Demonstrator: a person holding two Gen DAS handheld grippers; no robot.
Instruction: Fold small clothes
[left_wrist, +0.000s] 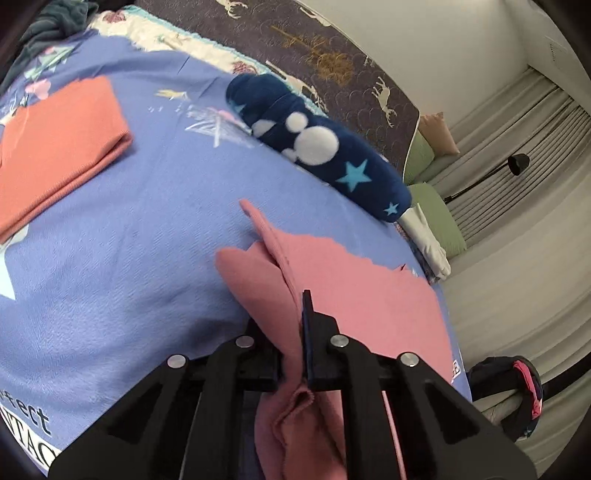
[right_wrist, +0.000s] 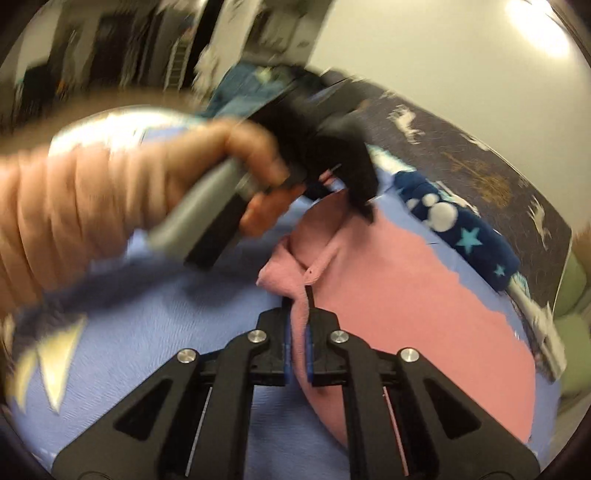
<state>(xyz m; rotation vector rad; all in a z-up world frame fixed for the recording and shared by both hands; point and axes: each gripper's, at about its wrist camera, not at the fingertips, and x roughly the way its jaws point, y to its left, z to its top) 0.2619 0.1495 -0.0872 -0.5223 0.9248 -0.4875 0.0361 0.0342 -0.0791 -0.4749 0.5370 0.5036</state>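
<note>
The left gripper (left_wrist: 293, 332) has its two black fingers squeezed close together on a fold of the pink garment (left_wrist: 369, 291). The cloth is pinched between them and bunches up in soft rolls below the fingers. One thin strip of the pink cloth sticks out past the fingertips and lies on the purple blanket (left_wrist: 147, 229).

The right gripper (right_wrist: 298, 325) is also closed tight on the pink garment (right_wrist: 406, 302). Only a thin gap shows between its fingers, and the pink edge fills that gap. Little blue pads (right_wrist: 309, 354) press on the cloth from each side.

In the right wrist view, the person's left hand (right_wrist: 207, 162) holds the handle of the left gripper (right_wrist: 354, 192), whose black tip touches the far end of the pink garment. This part is blurry.

The pink garment lies spread out near the right edge of the bed, on the purple blanket (right_wrist: 147, 332). Just beyond it, along the far edge of the blanket, lies a dark blue roll with white dots and blue stars (left_wrist: 325, 147). A folded orange cloth (left_wrist: 59, 147) rests near the left edge of the blanket, well apart from the pink one. A dark cover with deer (left_wrist: 351, 66) lies behind the blue roll.
</note>
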